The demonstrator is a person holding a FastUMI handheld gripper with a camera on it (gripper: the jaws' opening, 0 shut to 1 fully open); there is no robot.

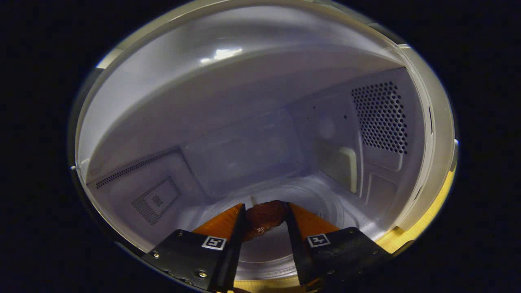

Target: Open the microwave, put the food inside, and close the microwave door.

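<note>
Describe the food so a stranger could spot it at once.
Look into the open microwave, down over its round glass turntable. The food sits clamped between the tool's two fingers: a dark reddish-brown lump, the one dark item against the pale cavity.

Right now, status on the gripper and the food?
Gripper shut on food, inside the microwave cavity. Food held above the turntable, not yet released. Nothing ahead in the way.
</note>
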